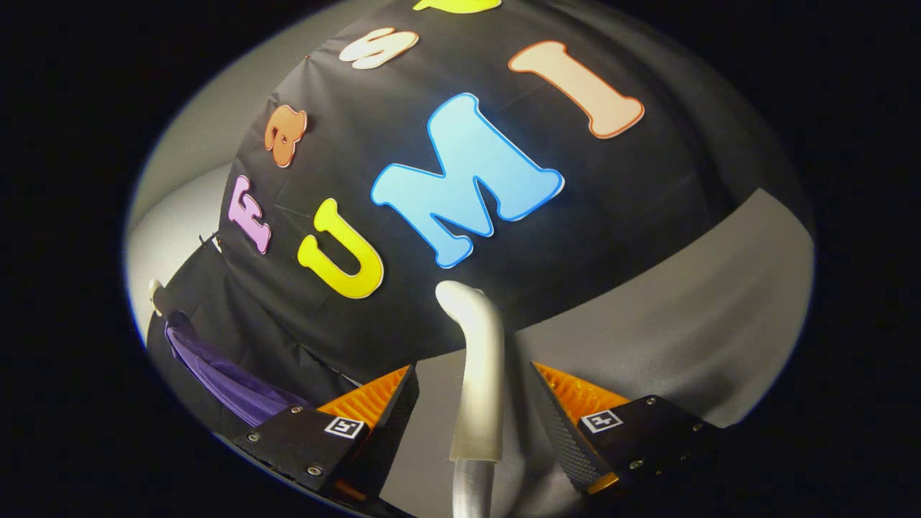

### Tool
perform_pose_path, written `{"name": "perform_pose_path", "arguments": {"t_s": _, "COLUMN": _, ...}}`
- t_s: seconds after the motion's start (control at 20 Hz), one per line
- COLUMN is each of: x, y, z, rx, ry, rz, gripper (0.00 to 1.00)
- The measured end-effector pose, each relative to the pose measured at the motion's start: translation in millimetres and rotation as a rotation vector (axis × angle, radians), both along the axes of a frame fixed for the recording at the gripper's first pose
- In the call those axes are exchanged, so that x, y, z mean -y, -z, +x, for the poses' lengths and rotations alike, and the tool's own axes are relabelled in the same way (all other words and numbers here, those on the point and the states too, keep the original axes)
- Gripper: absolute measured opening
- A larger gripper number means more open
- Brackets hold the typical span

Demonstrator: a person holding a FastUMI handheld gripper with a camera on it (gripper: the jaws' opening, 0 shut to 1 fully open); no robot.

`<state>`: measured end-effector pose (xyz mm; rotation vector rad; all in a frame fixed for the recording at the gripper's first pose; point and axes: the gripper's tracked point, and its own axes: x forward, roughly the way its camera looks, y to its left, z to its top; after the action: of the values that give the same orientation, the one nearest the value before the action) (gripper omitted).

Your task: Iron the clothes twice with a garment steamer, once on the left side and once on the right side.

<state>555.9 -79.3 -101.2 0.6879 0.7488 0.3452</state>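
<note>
Black cloth backs the booth, grey surface below. Jaws [475, 403] stand spread with the steamer [478, 374] handle upright between them, touching neither side as far as I can tell. Purple garment [223, 381] hangs off to their left, well apart.

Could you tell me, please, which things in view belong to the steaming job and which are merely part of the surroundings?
Belonging to the job:
- silver steamer handle, standing between the fingers of the gripper, which look open around it
- purple garment, hanging beside the fingers
- white hanger tip above the garment

Surroundings:
- black cloth wall
- grey surface beyond the fingers
</note>
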Motion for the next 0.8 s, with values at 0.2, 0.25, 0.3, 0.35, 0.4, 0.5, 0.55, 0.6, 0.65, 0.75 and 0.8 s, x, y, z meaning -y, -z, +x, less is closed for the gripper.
{"name": "perform_pose_path", "arguments": {"t_s": 0.2, "x": -6.3, "y": 16.9, "z": 1.2, "rx": -0.077, "ry": -0.01, "rz": 0.069, "gripper": 0.84}}
{"name": "perform_pose_path", "arguments": {"t_s": 0.25, "x": -7.1, "y": 20.7, "z": -0.9, "rx": -0.093, "ry": -0.012, "rz": 0.077, "gripper": 0.81}}
{"name": "perform_pose_path", "arguments": {"t_s": 0.3, "x": -8.4, "y": 23.7, "z": -2.0, "rx": -0.108, "ry": -0.018, "rz": 0.095, "gripper": 0.8}}
{"name": "perform_pose_path", "arguments": {"t_s": 0.35, "x": -10.1, "y": 25.1, "z": -3.7, "rx": -0.125, "ry": -0.026, "rz": 0.119, "gripper": 0.74}}
{"name": "perform_pose_path", "arguments": {"t_s": 0.4, "x": -13.0, "y": 26.2, "z": -6.5, "rx": -0.145, "ry": -0.028, "rz": 0.141, "gripper": 0.69}}
{"name": "perform_pose_path", "arguments": {"t_s": 0.5, "x": -15.4, "y": 25.4, "z": -4.8, "rx": -0.174, "ry": -0.009, "rz": 0.192, "gripper": 0.58}}
{"name": "perform_pose_path", "arguments": {"t_s": 0.55, "x": -12.9, "y": 24.7, "z": -4.6, "rx": -0.184, "ry": 0.006, "rz": 0.207, "gripper": 0.54}}
{"name": "perform_pose_path", "arguments": {"t_s": 0.6, "x": -13.8, "y": 28.3, "z": -6.0, "rx": -0.188, "ry": 0.008, "rz": 0.212, "gripper": 0.5}}
{"name": "perform_pose_path", "arguments": {"t_s": 0.65, "x": -14.7, "y": 29.1, "z": -4.9, "rx": -0.189, "ry": 0.008, "rz": 0.215, "gripper": 0.46}}
{"name": "perform_pose_path", "arguments": {"t_s": 0.75, "x": -14.1, "y": 26.6, "z": -6.6, "rx": -0.187, "ry": 0.007, "rz": 0.214, "gripper": 0.4}}
{"name": "perform_pose_path", "arguments": {"t_s": 0.8, "x": -14.3, "y": 23.9, "z": -8.6, "rx": -0.18, "ry": 0.004, "rz": 0.209, "gripper": 0.38}}
